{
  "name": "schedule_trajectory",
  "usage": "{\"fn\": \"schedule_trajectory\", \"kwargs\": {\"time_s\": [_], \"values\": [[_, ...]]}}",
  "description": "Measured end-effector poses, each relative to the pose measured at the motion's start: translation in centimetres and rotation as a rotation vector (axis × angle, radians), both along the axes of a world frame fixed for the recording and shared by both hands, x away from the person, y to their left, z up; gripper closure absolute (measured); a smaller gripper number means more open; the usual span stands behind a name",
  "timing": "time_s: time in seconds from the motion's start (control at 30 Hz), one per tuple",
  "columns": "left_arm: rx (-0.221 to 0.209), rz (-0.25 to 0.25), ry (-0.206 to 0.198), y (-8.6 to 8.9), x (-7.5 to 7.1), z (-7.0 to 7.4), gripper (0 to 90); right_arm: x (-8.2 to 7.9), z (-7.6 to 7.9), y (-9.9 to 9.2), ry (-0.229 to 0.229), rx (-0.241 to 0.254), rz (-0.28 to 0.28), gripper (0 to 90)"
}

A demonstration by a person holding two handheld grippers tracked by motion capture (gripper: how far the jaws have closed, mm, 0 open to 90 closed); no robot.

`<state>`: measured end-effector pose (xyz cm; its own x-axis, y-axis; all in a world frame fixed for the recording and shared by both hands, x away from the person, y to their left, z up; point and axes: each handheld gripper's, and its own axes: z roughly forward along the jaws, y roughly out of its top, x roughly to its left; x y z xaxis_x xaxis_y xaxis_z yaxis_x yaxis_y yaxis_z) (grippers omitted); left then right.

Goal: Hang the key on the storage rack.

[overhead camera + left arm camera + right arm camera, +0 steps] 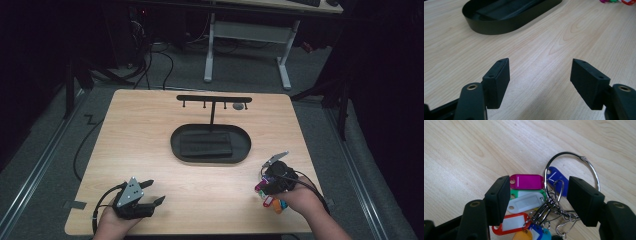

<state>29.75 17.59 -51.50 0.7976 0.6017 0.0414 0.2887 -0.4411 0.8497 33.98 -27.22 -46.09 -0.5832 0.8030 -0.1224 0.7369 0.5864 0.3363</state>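
A bunch of coloured key tags (272, 201) on a metal ring (566, 152) lies on the wooden table near its front right corner. My right gripper (265, 190) hovers right over it, held by a hand. In the right gripper view, my right gripper (540, 200) stands open, with a magenta tag (527, 181), a blue tag (555, 176), a red-framed tag (511, 223) and the clips between and below the jaws; the pads touch nothing. My left gripper (152, 192) rests at the front left, open and empty (540, 82).
A black oval tray (175, 145) sits mid-table with a dark folded pad (206, 144) inside. Behind it rises a black T-shaped hook stand (214, 99); a small grey item (239, 106) hangs at its right end. The tray (499, 27) lies ahead of the left gripper.
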Motion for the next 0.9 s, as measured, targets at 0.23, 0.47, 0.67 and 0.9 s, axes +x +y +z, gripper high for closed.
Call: {"fn": "schedule_trajectory", "kwargs": {"time_s": [0.23,0.47,0.67,0.9], "values": [[-0.002,-0.006,0.0,0.1,0.1,0.0,32.5,2.0,-0.8,0.5,0.102,-0.022,-0.014,48.7],[-0.005,-0.013,-0.007,0.1,0.0,0.0,32.5,3.5,-0.9,0.7,0.149,-0.051,-0.018,57.1],[-0.002,-0.021,-0.01,0.1,-0.2,0.1,33.1,4.8,-1.2,0.8,0.19,-0.036,-0.049,63.3],[0.011,-0.041,-0.018,0.0,-0.4,0.0,33.3,6.3,-1.9,1.0,0.232,-0.055,-0.059,68.0]]}}
